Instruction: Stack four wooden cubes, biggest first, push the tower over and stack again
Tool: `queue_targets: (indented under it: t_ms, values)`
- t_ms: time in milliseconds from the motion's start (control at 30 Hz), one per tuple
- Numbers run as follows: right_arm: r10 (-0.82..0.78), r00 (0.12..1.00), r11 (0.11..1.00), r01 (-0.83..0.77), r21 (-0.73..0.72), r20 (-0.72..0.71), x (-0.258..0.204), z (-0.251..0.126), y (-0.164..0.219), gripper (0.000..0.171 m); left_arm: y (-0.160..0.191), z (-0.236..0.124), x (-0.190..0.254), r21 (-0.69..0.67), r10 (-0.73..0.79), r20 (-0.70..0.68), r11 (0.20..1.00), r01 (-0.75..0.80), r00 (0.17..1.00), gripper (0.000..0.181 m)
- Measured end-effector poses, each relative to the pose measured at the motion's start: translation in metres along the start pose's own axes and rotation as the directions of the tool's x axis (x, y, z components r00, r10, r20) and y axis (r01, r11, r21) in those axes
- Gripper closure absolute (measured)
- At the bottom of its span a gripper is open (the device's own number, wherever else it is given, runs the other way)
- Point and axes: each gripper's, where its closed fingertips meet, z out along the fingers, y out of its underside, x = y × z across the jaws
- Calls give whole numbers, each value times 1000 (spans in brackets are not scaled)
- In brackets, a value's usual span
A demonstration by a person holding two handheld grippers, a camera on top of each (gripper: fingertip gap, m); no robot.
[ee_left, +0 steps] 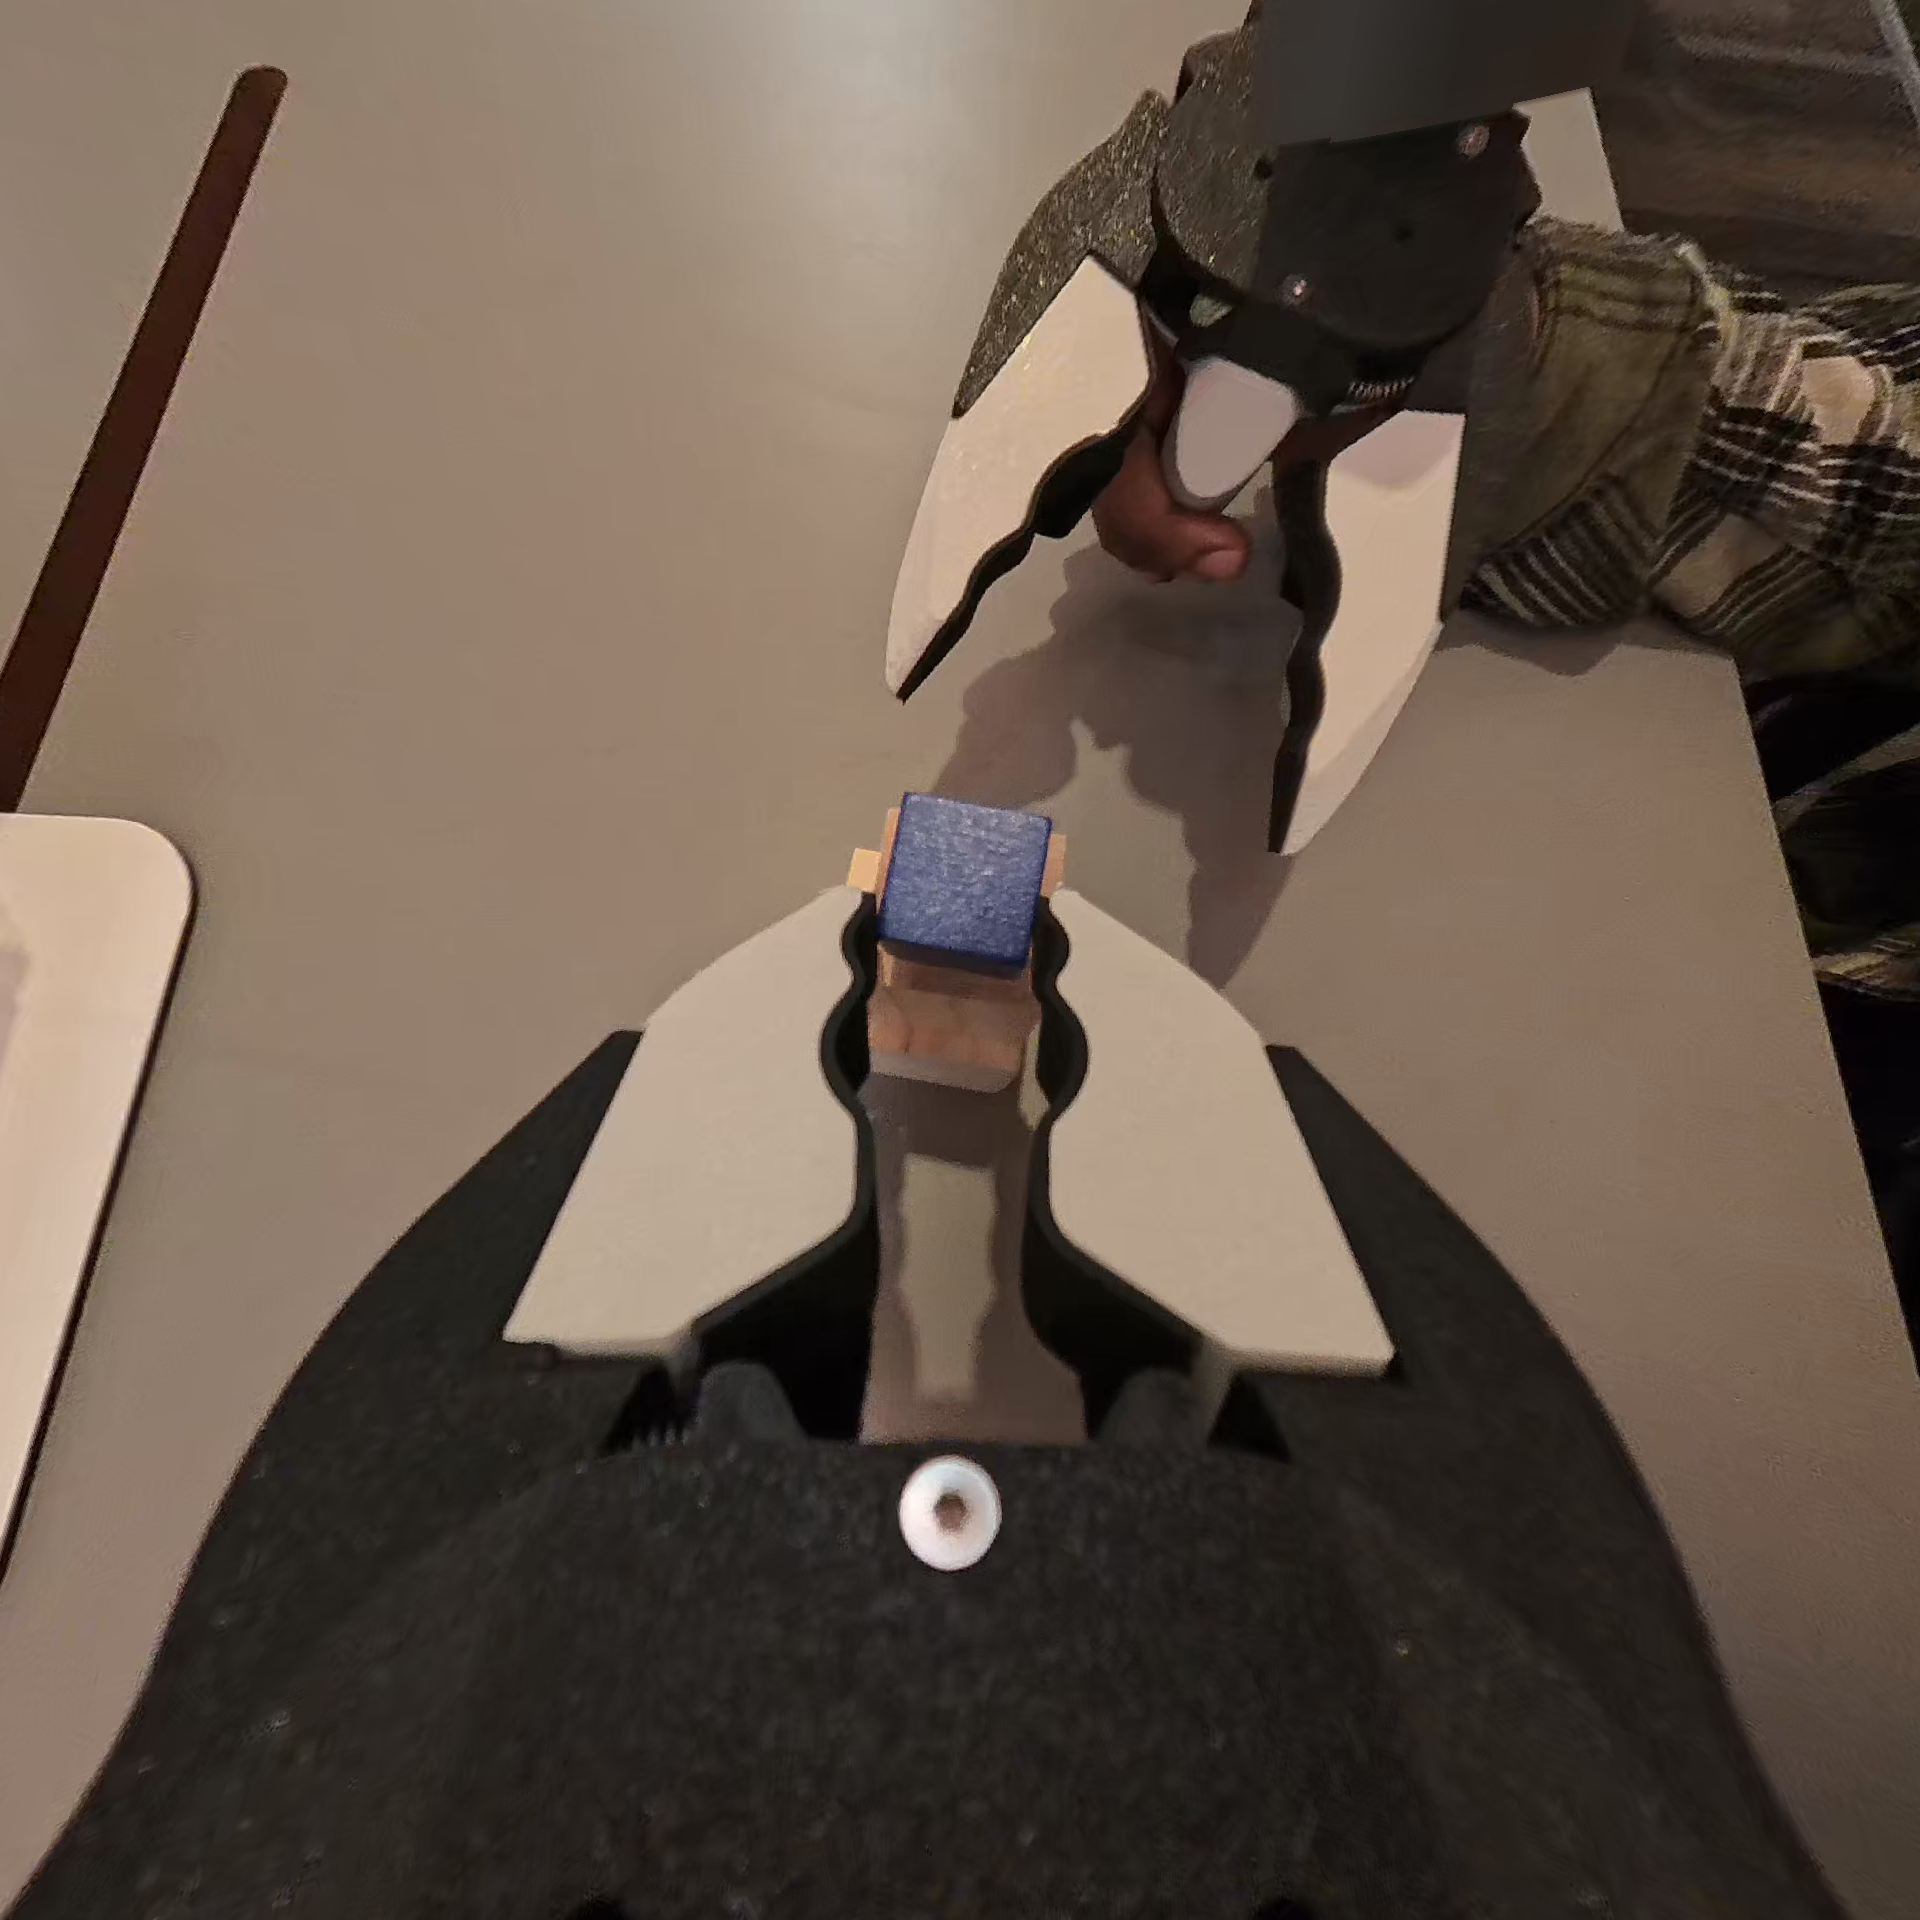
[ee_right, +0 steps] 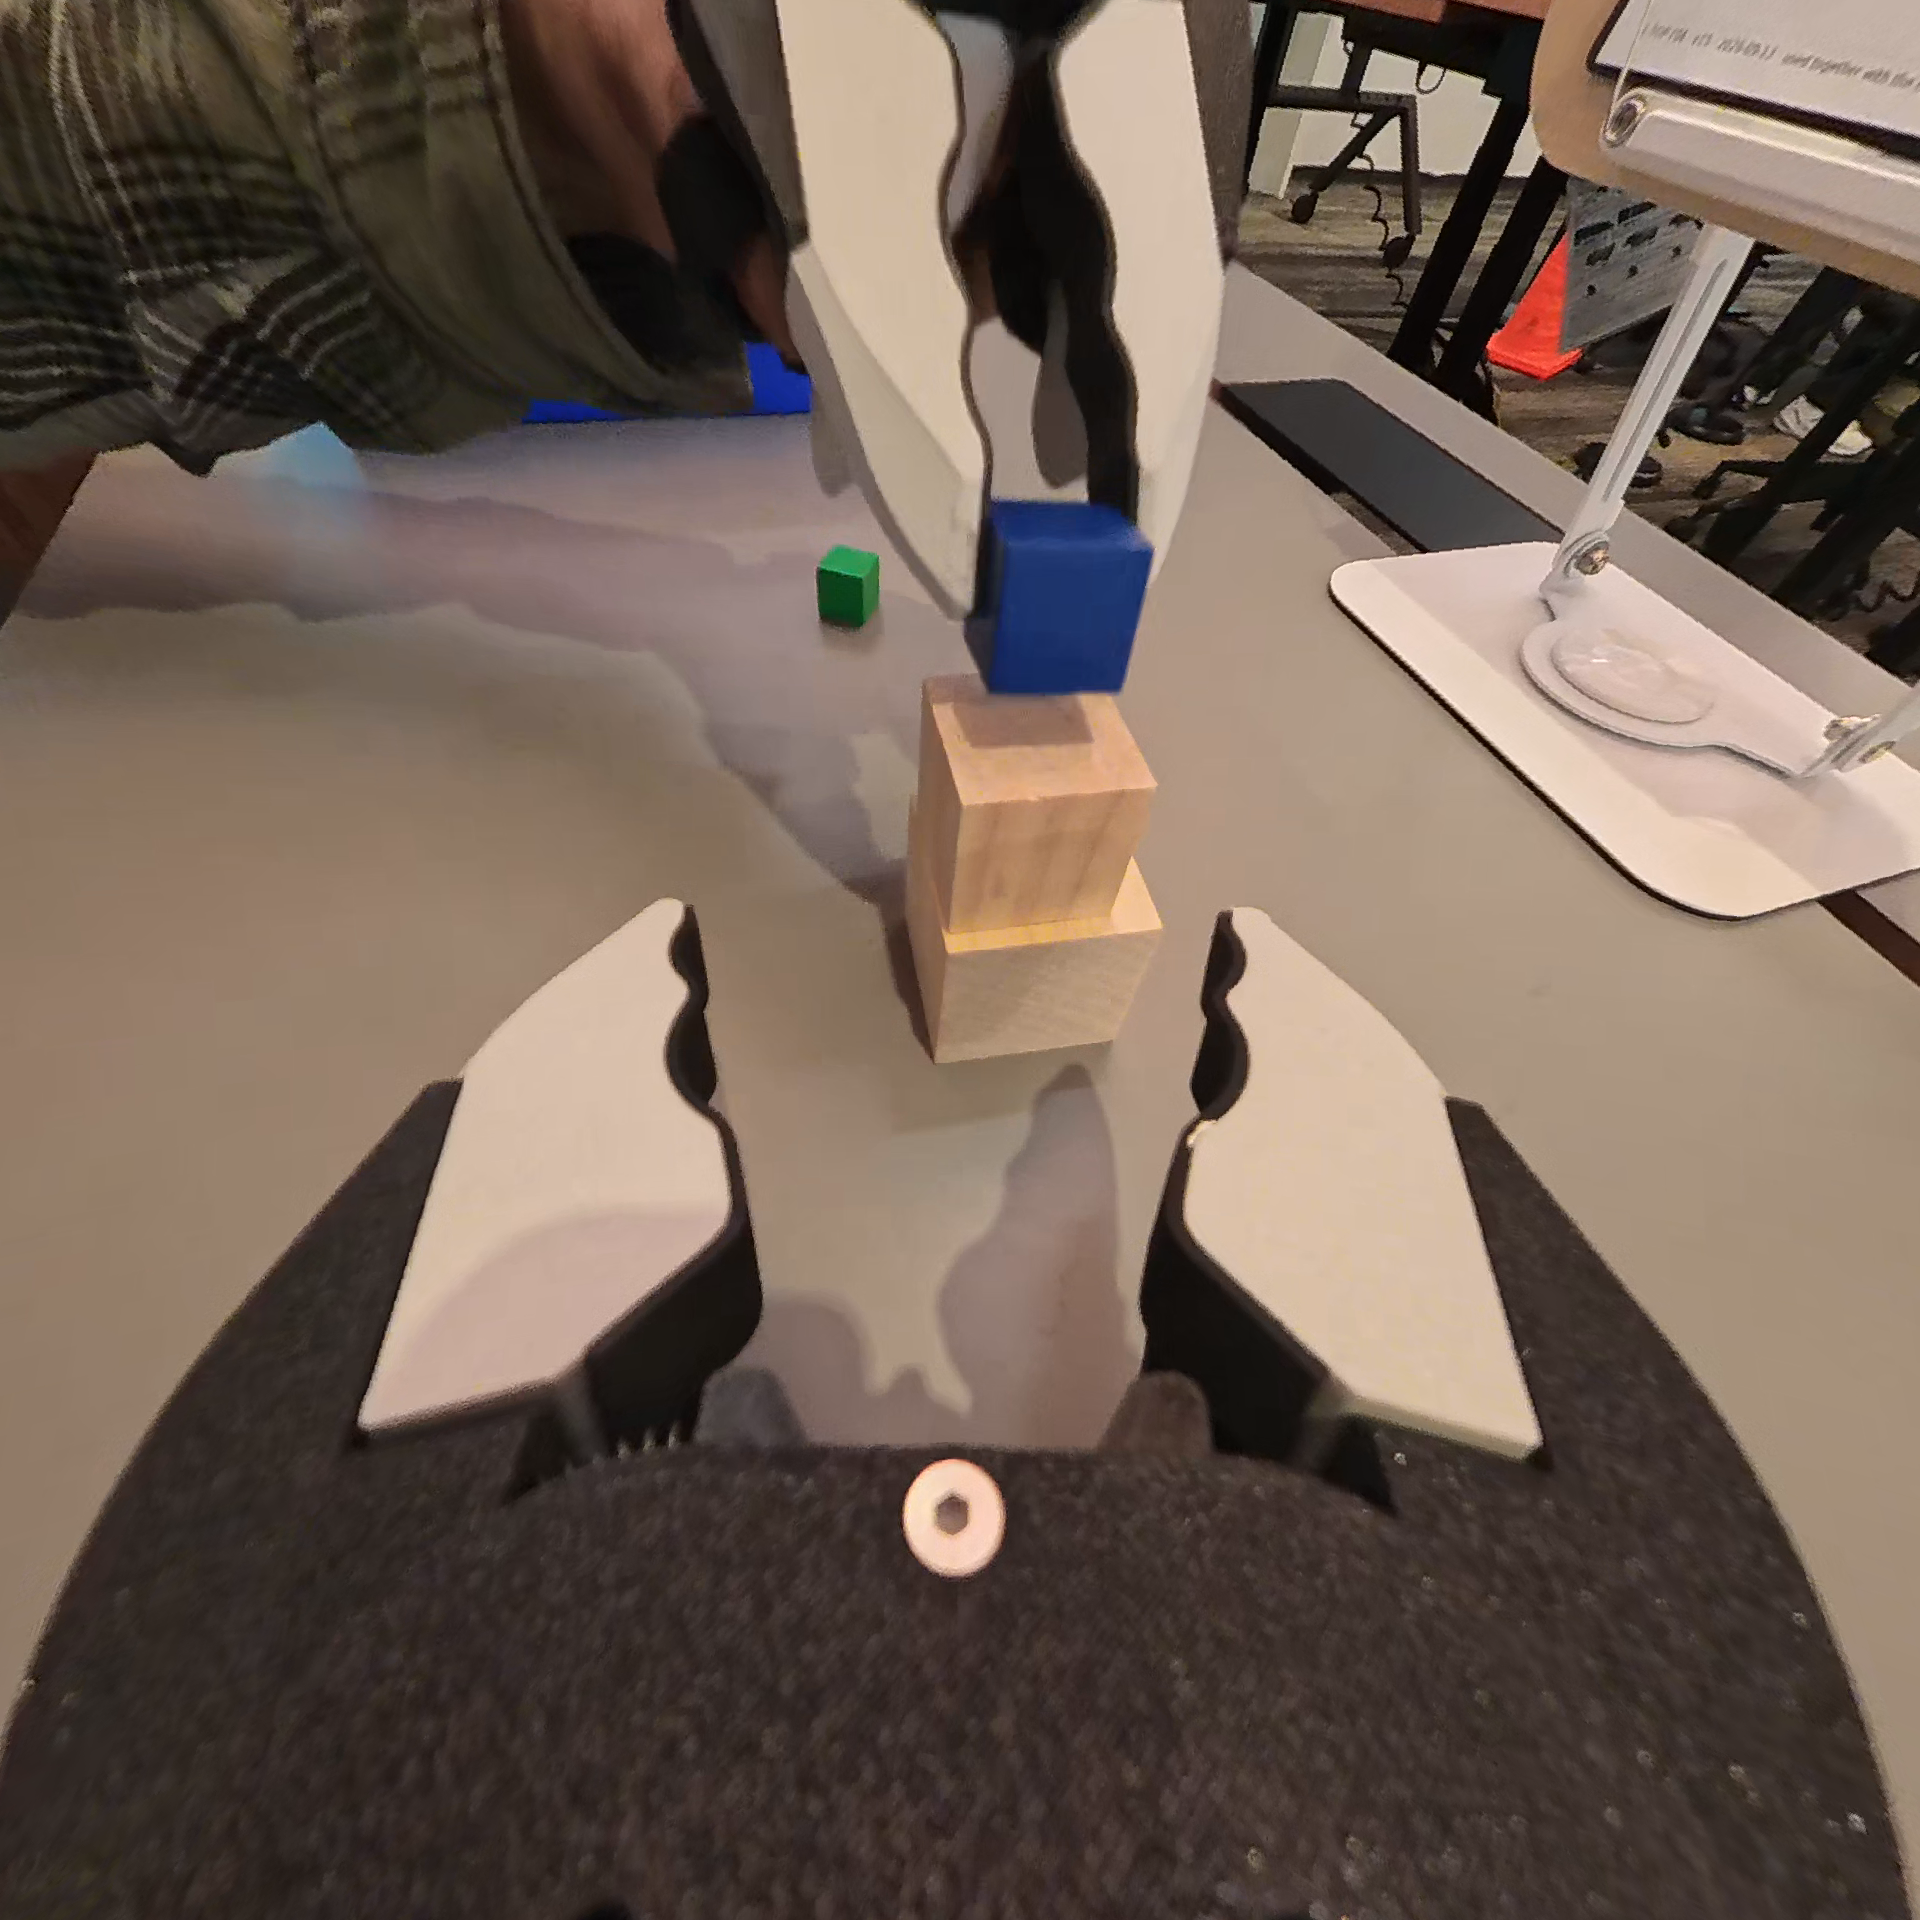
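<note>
Left gripper [ee_right: 1049, 582]: pinched on the smooth blue cube [ee_right: 1060, 603], tilted, held over two stacked pale-wood cubes [ee_right: 1034, 821].
Right gripper [ee_right: 956, 997]: spread, nothing held.

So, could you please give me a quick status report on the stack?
Left hand-held gripper shut on blue cube, just above two stacked wooden cubes. Right hand-held gripper open, empty. Green cube waiting behind.

— What do the tools look like?
— Each hand-held gripper [ee_left: 954, 940] [ee_right: 954, 1023] has a rough black body, pale grey fingers [ee_right: 582, 1164] with wavy black inner edges, and a white washer [ee_right: 953, 1517].
— And the clothing?
— A green plaid sleeve [ee_left: 1662, 457].
</note>
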Motion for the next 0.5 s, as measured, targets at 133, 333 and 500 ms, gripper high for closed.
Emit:
queue_targets:
  t_ms: [133,333,500]
  values:
    - [0,1000,1000,0,6,-1,0,-1,-2,80,1,4,1,1,-7,-12,1000,7,1000,153]
    - [1,1000,1000,-1,2,0,0,-1,-1,80,4,6,3,-5,-16,-31,1000,16,999,153]
    - [3,1000,1000,-3,1,3,-1,0,-1,79,6,1,0,27,-45,-7,999,45,999,135]
